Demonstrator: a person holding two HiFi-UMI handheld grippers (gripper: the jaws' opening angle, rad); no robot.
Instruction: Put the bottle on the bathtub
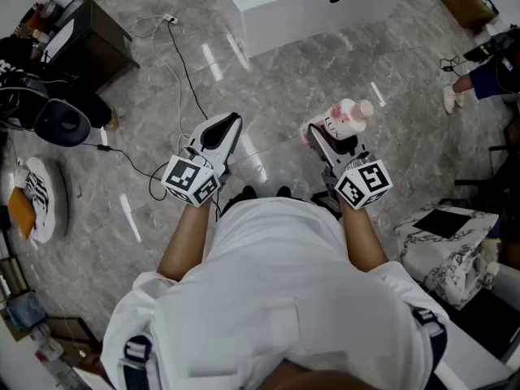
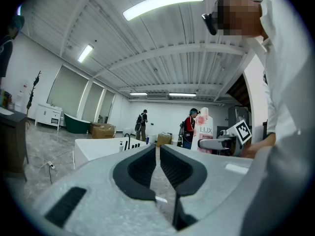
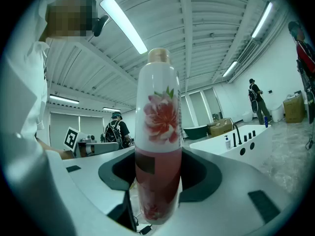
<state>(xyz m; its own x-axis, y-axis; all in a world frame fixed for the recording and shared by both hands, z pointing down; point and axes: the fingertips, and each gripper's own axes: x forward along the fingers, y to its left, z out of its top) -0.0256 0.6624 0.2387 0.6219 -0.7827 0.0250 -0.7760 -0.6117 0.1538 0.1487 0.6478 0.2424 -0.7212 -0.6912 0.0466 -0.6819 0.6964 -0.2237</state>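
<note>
A white bottle with a pink flower print and a pale cap stands upright between the jaws of my right gripper, which is shut on it. In the right gripper view the bottle fills the middle, with both dark pads pressed against its lower half. My left gripper is held level beside it, shut, with nothing between its pads. The left gripper view shows the bottle off to the right. The white bathtub with black taps lies ahead across the grey floor.
A dark cabinet and a black round object stand at the left. Cables trail over the floor between them and the tub. A marbled white box is close on the right. Another person is at the right edge.
</note>
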